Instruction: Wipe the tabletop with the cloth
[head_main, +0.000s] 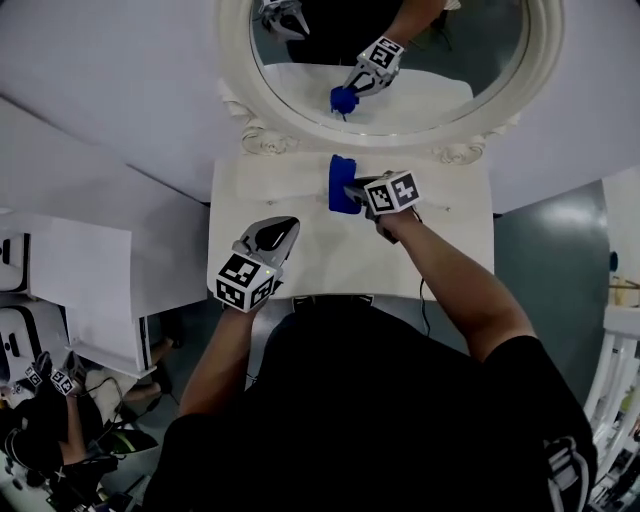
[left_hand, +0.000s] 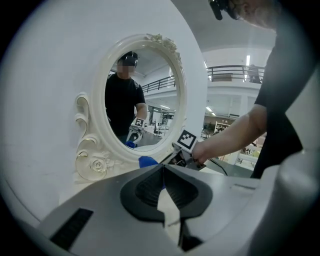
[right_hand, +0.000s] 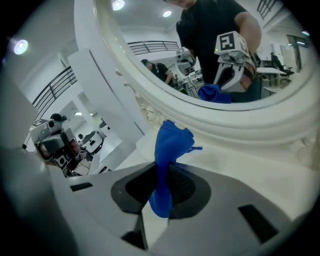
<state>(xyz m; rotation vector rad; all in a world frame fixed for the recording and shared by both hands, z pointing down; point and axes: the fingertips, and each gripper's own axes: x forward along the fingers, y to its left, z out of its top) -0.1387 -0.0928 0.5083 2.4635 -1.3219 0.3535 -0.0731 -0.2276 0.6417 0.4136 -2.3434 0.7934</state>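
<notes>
Head view: right claw (head_main: 352, 190) clamped on blue cloth (head_main: 338, 172), partly covering it; left claw (head_main: 287, 228) closed, empty, over tabletop (head_main: 450, 250).

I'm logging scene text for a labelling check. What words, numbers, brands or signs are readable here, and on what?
No readable words, numbers or brands in any view.
Cubes on the left gripper and right gripper: black-and-white square marker patterns, not text.
The blue cloth, tabletop, mirror frame: no print visible.
Background equipment: too small and blurred to read.
</notes>
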